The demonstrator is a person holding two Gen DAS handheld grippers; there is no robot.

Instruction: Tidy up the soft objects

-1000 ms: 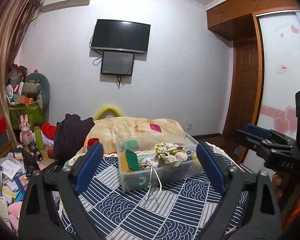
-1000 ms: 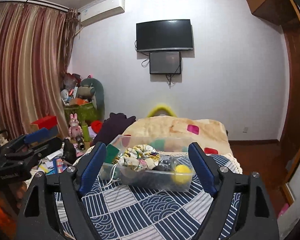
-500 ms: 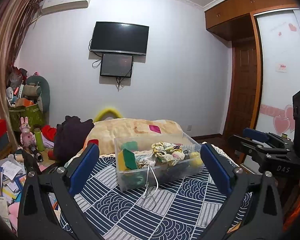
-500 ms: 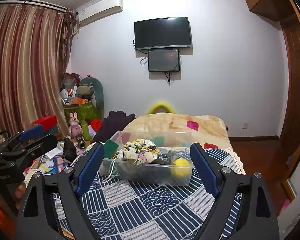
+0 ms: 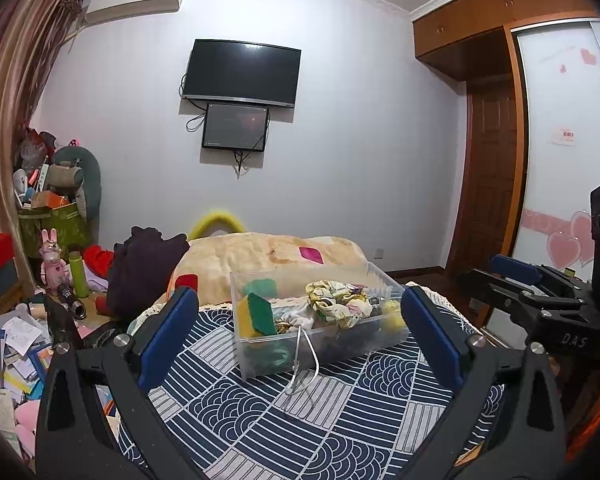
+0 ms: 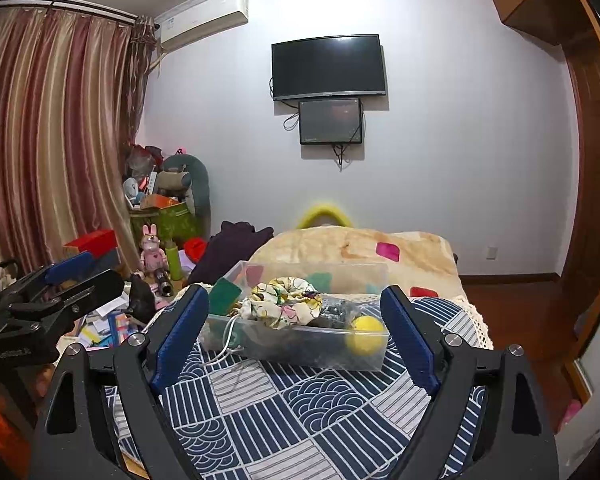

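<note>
The patterned cloth (image 5: 340, 412) is covering the table, and near its far side the clear box (image 5: 320, 344) is sitting, already holding the soft things. Both tools are hovering on the near side of the box, well apart from it. The left gripper (image 5: 300, 336) is standing wide open with nothing between its blue pads, and the right gripper (image 6: 296, 332) is doing the same; neither is touching anything.

Inside the box, the flowered fabric bundle (image 5: 338, 304) is heaping above the rim near the middle. The sponge (image 5: 256, 314) is leaning upright at the box's left end, and the yellow ball (image 6: 366, 334) is resting against the front wall at the right end. A white cord (image 5: 302, 364) is spilling over the front wall of the box and looping onto the cloth.

The job looks nearly done, so the risks are mostly about disturbing what is packed. The box looks light and the cloth beneath it is loose (it could slide), so a push from either tool may be shoving the whole box toward the far edge. The fabric bundle, riding above the rim, could be tipping out if bumped. The ball could be rolling away if lifted out carelessly. The cord is the likeliest snag: a finger passing close to the box's front may be catching the loop and dragging out whatever it is tied to.
</note>
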